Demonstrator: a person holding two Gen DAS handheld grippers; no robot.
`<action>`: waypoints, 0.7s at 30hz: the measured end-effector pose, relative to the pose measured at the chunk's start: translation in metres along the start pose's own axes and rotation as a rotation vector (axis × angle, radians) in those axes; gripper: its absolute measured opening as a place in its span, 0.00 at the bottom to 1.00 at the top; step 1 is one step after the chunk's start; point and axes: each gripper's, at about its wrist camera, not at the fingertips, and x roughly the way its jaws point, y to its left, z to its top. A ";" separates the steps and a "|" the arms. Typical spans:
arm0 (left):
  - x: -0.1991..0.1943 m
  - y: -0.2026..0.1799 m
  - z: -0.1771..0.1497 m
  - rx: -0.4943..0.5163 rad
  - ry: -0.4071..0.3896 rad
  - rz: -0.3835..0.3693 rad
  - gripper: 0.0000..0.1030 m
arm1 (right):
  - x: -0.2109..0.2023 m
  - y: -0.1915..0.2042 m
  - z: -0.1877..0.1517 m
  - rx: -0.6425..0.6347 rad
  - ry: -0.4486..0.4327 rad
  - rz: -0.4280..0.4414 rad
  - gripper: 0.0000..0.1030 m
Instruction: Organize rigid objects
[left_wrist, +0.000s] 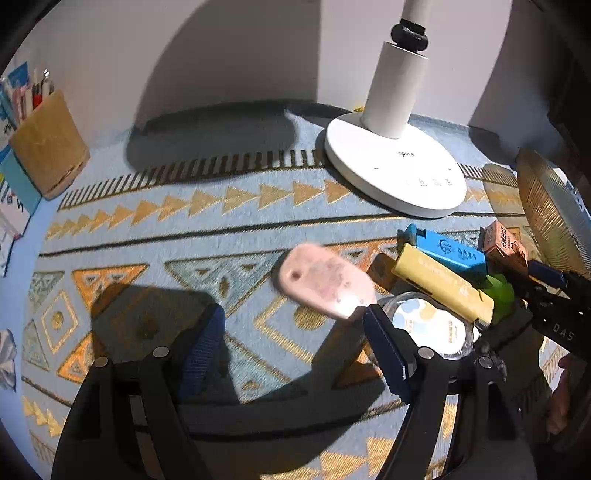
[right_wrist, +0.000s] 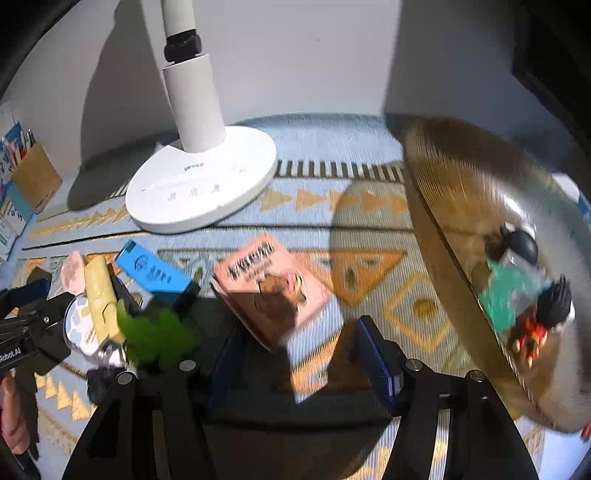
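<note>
I am watching both grippers hanging over a blue patterned cloth (left_wrist: 229, 236), each pointing steeply down.

Left gripper (left_wrist: 293, 345): jaws are standing well apart and gripping nothing. A pale pink oval piece (left_wrist: 325, 280) is lying flat on the cloth just beyond the fingertips, its near end close to the right-side finger; I cannot tell whether they are touching.

A cluster is sitting just to the right of that: a yellow bar (left_wrist: 443, 284) lying across a blue bar (left_wrist: 448, 251), a green piece (left_wrist: 500, 295) beside them, and a round clear-rimmed disc (left_wrist: 432, 325) under the yellow bar's near end.

Right gripper (right_wrist: 295, 345): jaws are standing about half open. A pink box (right_wrist: 273, 291) with a brown figure printed on it is sitting between and just ahead of the fingers; the pads are not pressing on it as far as I can see, though the frame is blurred.

A gold dish (right_wrist: 461, 192) is standing to the right, holding small figurines (right_wrist: 532, 310). A white lamp base (right_wrist: 201, 184) is resting on the cloth behind the cluster.
</note>
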 end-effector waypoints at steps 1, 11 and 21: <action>0.001 -0.003 0.001 0.006 0.002 -0.004 0.73 | 0.002 0.001 0.003 -0.004 -0.004 0.007 0.59; 0.012 -0.014 0.014 0.067 -0.029 0.017 0.66 | 0.010 0.013 0.016 -0.064 -0.032 0.048 0.49; -0.017 0.035 -0.022 0.109 -0.002 -0.016 0.57 | -0.016 0.018 -0.017 -0.032 0.013 0.136 0.43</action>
